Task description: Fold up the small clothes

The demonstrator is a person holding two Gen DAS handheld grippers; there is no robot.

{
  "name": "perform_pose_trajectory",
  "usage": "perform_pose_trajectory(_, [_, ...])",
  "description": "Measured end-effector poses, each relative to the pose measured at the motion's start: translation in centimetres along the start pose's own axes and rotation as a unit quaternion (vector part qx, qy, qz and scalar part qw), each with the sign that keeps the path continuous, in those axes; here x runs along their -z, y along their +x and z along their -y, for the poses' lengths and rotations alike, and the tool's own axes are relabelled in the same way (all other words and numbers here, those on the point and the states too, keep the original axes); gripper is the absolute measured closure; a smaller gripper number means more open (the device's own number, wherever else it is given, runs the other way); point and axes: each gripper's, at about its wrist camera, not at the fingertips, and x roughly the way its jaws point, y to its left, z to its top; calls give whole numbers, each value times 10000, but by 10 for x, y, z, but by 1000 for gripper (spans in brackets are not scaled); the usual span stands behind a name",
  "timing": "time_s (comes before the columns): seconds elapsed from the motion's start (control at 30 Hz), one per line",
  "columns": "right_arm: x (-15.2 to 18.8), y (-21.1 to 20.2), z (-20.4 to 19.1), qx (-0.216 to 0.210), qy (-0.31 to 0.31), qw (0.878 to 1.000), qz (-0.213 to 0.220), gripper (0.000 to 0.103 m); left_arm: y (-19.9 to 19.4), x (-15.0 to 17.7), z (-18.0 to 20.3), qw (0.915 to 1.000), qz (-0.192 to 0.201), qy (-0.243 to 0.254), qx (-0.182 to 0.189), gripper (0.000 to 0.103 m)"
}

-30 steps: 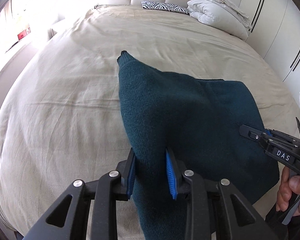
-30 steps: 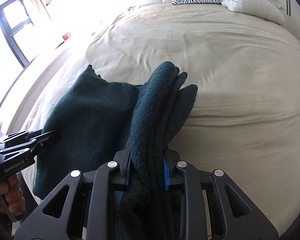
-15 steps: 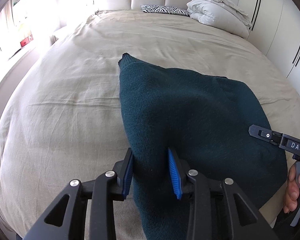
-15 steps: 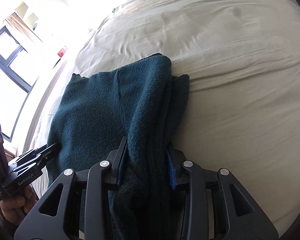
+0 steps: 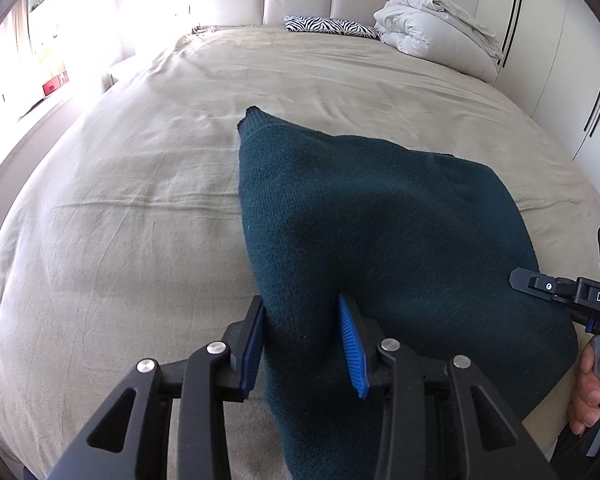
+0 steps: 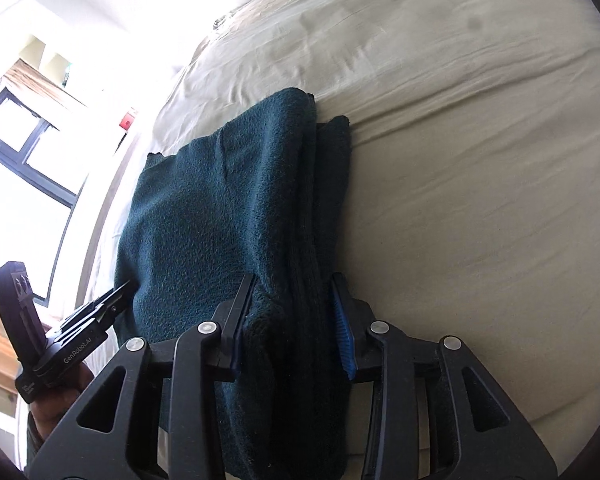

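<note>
Beige bedding (image 5: 148, 208) covered the wide bed, with a zebra-print pillow (image 5: 332, 26) and a bundled white duvet (image 5: 436, 36) up by the padded headboard and a bright window off to the left. On the near part of the bed lay the dark teal knitted garment (image 5: 380, 220), already doubled over on itself; in the right wrist view several stacked layers showed along its right edge. The left gripper (image 5: 306, 344) had its blue pads closed onto the near left corner of the cloth, and the right gripper (image 6: 296, 328) was likewise clamped on a thick bunch of layers at the near right corner. The step in hand looked like drawing the near edge up for another fold, or setting down one just made; the pictures could not settle which. If a further fold was meant, the next move would call for both grippers to rise together and carry the near edge away toward the far edge, keeping level so the layers did not slide apart. The garment's long axis appeared to run from the near edge of the bed toward the headboard, and its far left corner came to a small point aimed that way. The right side was bulkier than the left, so an uneven lift could skew the stack.
</note>
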Motion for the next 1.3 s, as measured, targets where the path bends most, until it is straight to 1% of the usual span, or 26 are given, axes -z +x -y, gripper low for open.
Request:
perform_pose_trajectory(0.1, [4,-3,15,-439,206,9987,139,71,-1,1,-2,10000,22,-72,-1,60])
perform_pose_trajectory(0.17, [6,-6,18,-558,300,9979,164,71,-1,1,-2,10000,20,-66,-21,60])
perform_pose_trajectory(0.23, [8,-13,16,-480,443,9977,157,68,-2,2,-1,10000,18,-75,-36,60])
perform_pose_trajectory(0.3, [8,-26,9,-291,506,9981,203,66,-2,2,0,10000,21,-77,-54,60])
perform_pose_trajectory(0.4, [5,-55,-12,-66,202,9988,451,66,-3,2,-1,9999,26,-100,-52,60])
perform_pose_trajectory(0.43, [3,-63,-20,-176,98,9986,492,66,-3,2,-1,9999,25,-113,-48,60])
perform_pose_trajectory(0.5, [2,-75,-37,-550,-99,9972,503,66,-3,2,-1,9999,28,-135,-48,60])
perform_pose_trajectory(0.53, [3,-76,-45,-741,-187,9961,447,66,-3,2,-1,9999,32,-137,-52,60])
perform_pose_trajectory(0.6, [8,-65,-54,-1055,-243,9940,180,66,-4,3,-1,9999,42,-145,-58,60])
perform_pose_trajectory(0.67, [17,-47,-53,-959,-202,9952,-56,66,-4,4,-1,9998,48,-163,-47,59])
perform_pose_trajectory(0.73, [29,-22,-40,-810,7,9960,-384,67,-4,5,-4,9997,48,-226,-16,56])
perform_pose_trajectory(0.77, [34,-15,-31,-870,89,9953,-410,70,-5,5,-6,9996,66,-286,16,55])
perform_pose_trajectory(0.8, [38,-15,-24,-1020,106,9943,-293,71,-6,6,-8,9992,92,-372,80,53])
perform_pose_trajectory(0.87, [41,-19,-14,-1282,187,9914,-165,71,-8,10,-17,9975,100,-637,281,49])
perform_pose_trajectory(0.93, [42,-24,-9,-1355,228,9904,-131,71,-20,13,-26,9938,112,-971,523,48])
perform_pose_trajectory(0.97, [42,-29,-9,-1335,218,9908,-96,69,-29,15,-28,9930,197,-1026,545,48])
perform_pose_trajectory(1.0, [42,-36,-10,-1279,166,9916,-20,69,-38,17,-29,9931,319,-1022,472,48])
perform_pose_trajectory(1.07, [40,-48,-10,-1073,25,9940,207,69,-55,21,-31,9928,519,-1031,317,41])
perform_pose_trajectory(1.1, [39,-55,-10,-1013,5,9944,308,68,-65,22,-33,9922,630,-1051,244,36])
perform_pose_trajectory(1.13, [38,-62,-10,-911,0,9950,403,64,-75,22,-35,9913,782,-1047,151,31])
perform_pose_trajectory(1.17, [37,-68,-12,-772,-38,9957,511,62,-87,22,-36,9902,973,-1001,40,28])
perform_pose_trajectory(1.23, [33,-81,-21,-526,-229,9956,736,62,-110,20,-34,9868,1366,-840,-221,10])
perform_pose_trajectory(1.3, [28,-92,-35,-390,-457,9936,954,62,-135,18,-31,9806,1781,-660,-479,0])
